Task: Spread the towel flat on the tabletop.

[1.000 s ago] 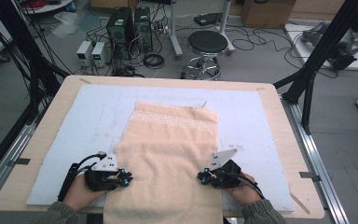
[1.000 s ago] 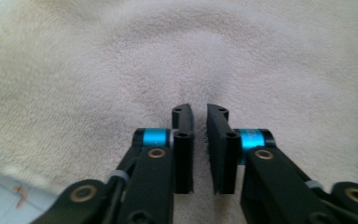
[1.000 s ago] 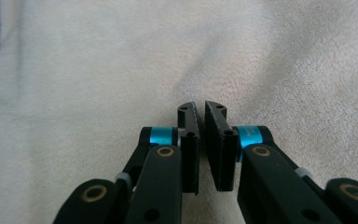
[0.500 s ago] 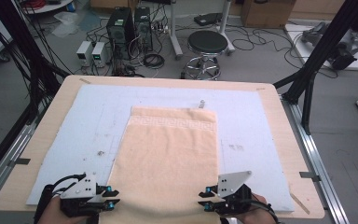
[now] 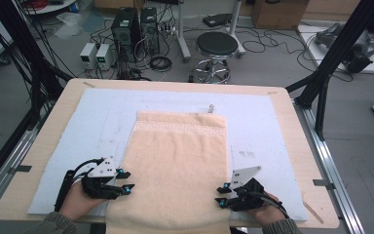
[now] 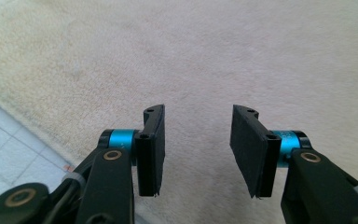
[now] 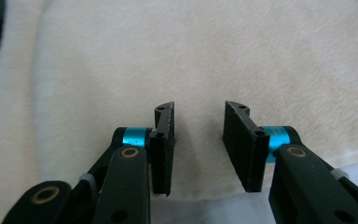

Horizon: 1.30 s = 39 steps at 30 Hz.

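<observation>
I've got both grippers, left (image 5: 126, 181) and right (image 5: 222, 193), jaws wide, flanking towel (image 5: 175, 170) at 6 o'clock, probably to grab its edges.

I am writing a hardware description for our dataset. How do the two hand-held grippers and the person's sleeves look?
Both the left gripper and the right gripper are black, with flat black jaws, blue collars, brass-coloured pivot screws, a grey three-cornered plate on top and a trailing black cable. The sleeves are grey-green.
</observation>
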Tool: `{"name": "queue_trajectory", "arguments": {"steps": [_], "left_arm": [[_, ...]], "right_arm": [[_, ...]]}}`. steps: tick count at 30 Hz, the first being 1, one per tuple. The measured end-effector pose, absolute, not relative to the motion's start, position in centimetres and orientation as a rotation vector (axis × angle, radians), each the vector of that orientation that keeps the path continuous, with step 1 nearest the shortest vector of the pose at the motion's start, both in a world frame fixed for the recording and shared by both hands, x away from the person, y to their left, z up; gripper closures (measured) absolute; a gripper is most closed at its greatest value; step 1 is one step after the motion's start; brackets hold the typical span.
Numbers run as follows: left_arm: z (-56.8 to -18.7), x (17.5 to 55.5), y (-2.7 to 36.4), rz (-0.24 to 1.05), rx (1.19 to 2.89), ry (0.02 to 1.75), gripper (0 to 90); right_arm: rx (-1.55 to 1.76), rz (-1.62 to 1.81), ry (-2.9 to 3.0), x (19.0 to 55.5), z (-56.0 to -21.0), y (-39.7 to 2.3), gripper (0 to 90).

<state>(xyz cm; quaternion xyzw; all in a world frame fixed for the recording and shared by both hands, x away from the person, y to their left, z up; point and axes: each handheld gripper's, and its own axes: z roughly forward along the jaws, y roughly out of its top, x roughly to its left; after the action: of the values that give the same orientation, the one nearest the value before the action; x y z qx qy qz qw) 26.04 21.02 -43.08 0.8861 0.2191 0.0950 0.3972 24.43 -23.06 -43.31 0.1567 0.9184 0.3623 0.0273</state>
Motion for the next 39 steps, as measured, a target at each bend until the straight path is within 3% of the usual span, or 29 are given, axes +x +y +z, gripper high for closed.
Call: {"name": "queue_trajectory", "arguments": {"steps": [6,13,19,22,24,26,30,39], "left_arm": [[-42.9,27.4,21.0,0.31,2.213,0.613,50.9],[-42.5,31.9,20.6,0.42,2.151,0.763,52.2],[-43.2,35.4,19.7,0.422,2.169,0.852,49.6],[-43.8,35.8,20.0,0.381,2.16,0.89,59.8],[-43.8,35.8,20.2,0.367,2.164,0.878,74.5],[-43.7,35.7,20.1,0.377,2.178,0.866,82.5],[-43.5,35.5,20.2,0.399,2.194,0.872,85.2],[-43.4,34.2,21.8,0.408,2.198,0.865,85.0]], "right_arm": [[0.497,1.114,2.77,25.3,-42.4,-23.0,62.5],[0.633,1.113,2.639,30.6,-41.8,-22.6,56.7],[0.772,1.119,2.555,34.5,-42.5,-22.9,49.8],[0.87,1.114,2.527,35.9,-43.3,-23.7,50.2],[0.913,1.109,2.541,36.6,-44.0,-24.0,54.5],[0.927,1.134,2.536,36.9,-44.1,-24.1,60.8],[0.901,1.115,2.554,37.3,-44.0,-23.3,63.5],[0.892,1.143,2.568,37.3,-43.9,-22.9,60.8]]}}
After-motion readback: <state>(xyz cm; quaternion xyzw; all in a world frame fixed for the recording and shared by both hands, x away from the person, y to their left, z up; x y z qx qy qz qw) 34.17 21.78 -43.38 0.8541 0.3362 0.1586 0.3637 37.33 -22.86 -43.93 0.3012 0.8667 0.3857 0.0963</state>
